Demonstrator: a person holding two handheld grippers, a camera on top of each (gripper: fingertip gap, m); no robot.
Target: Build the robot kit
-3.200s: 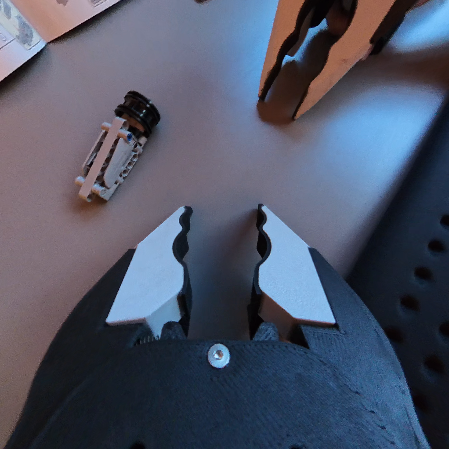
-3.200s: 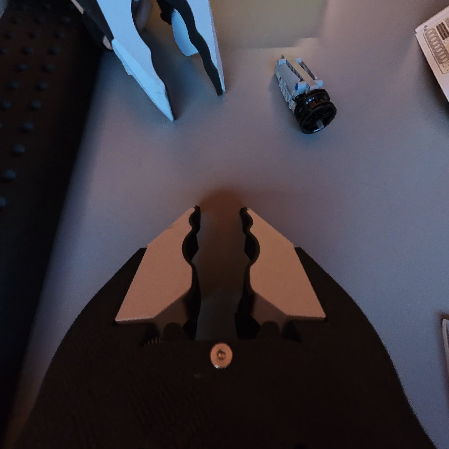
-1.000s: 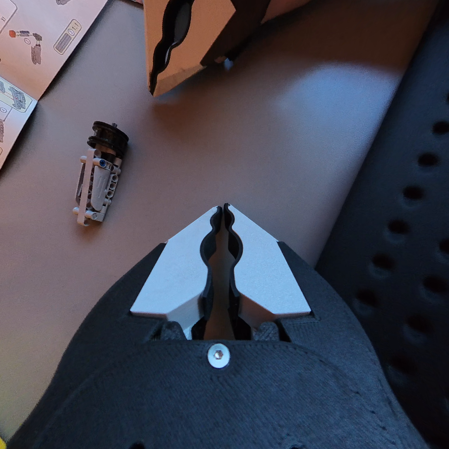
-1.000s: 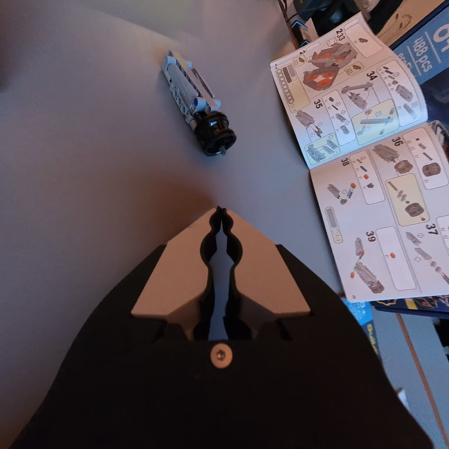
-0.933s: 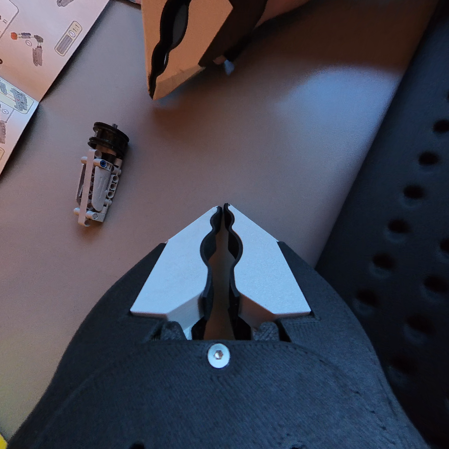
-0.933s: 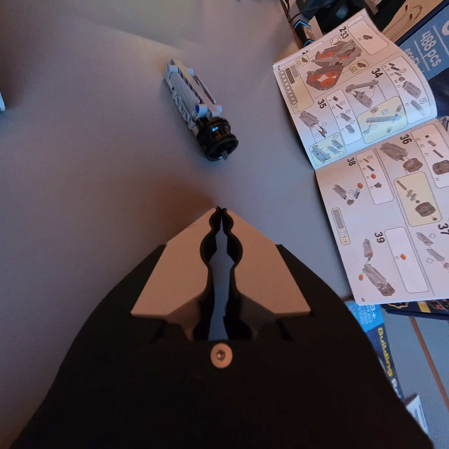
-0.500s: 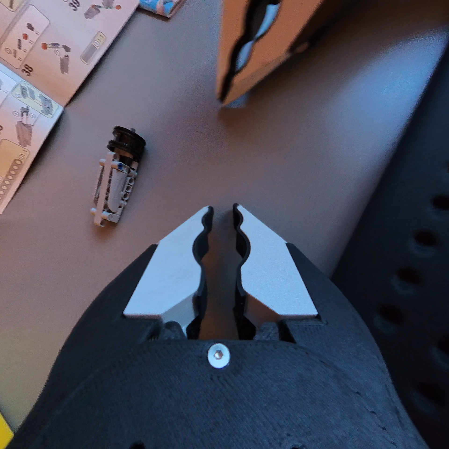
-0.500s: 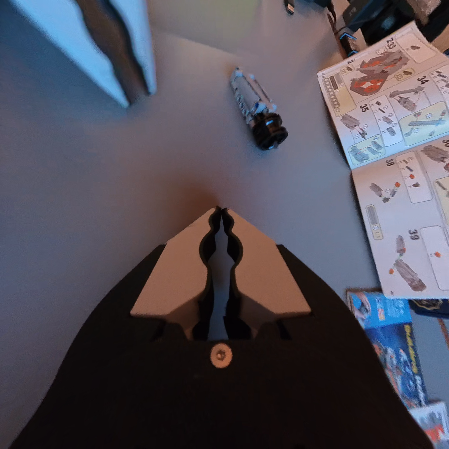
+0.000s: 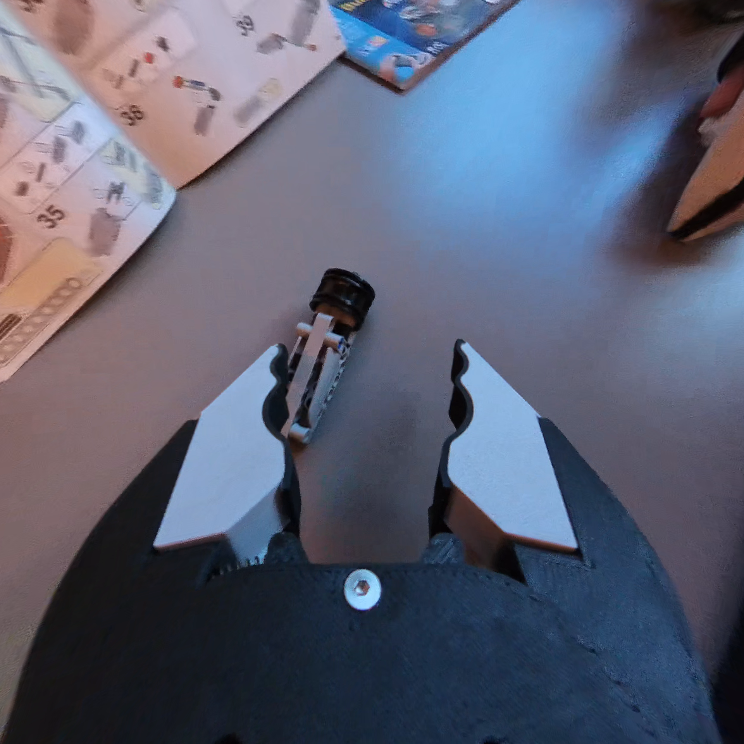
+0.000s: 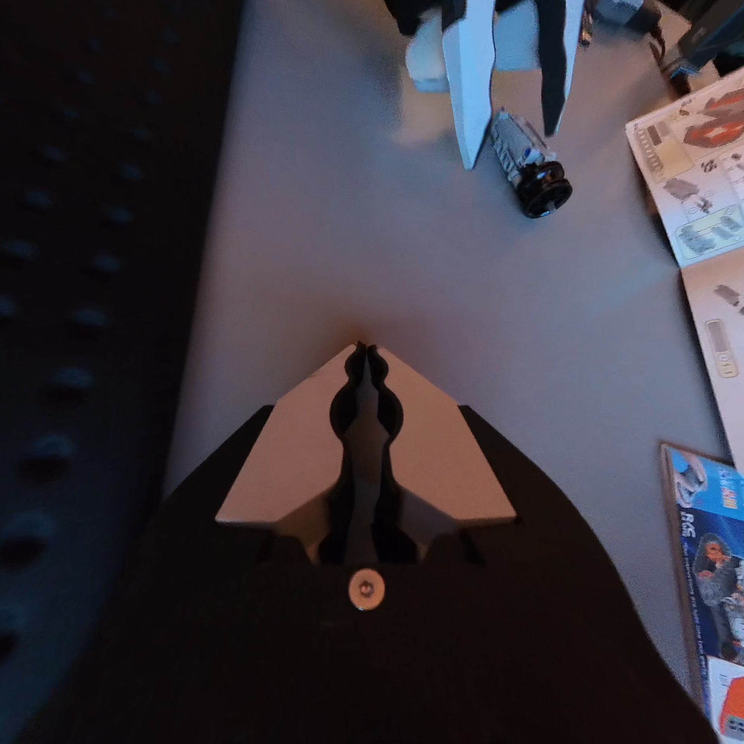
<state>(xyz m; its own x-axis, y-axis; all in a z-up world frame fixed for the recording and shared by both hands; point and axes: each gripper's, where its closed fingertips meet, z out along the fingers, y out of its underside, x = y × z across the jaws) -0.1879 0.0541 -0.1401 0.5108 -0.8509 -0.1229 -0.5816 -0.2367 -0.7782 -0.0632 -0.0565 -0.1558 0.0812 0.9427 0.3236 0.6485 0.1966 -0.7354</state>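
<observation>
A small grey toy-brick assembly (image 9: 318, 376) with a black wheel (image 9: 342, 296) at its far end lies on the grey table. My left gripper (image 9: 366, 350) is open and empty, with the assembly lying between its fingers, close against the left finger (image 9: 241, 422). In the right wrist view the same assembly (image 10: 519, 155) lies at the top right between the left gripper's fingers (image 10: 471, 100). My right gripper (image 10: 364, 346) is shut and empty, above bare table, well away from the assembly. Its closed tip shows at the right edge of the left wrist view (image 9: 708, 201).
An open instruction booklet (image 9: 80, 120) lies left of the assembly; it also shows in the right wrist view (image 10: 700, 181). A blue printed box (image 9: 406, 32) lies beyond it. A dark perforated surface (image 10: 80, 282) borders the table. Cables and dark gear (image 10: 704, 36) sit at the far edge.
My left gripper has opened wide and moved left and forward, so the brick assembly now lies between its fingers. My right gripper stayed shut and drew away to the side.
</observation>
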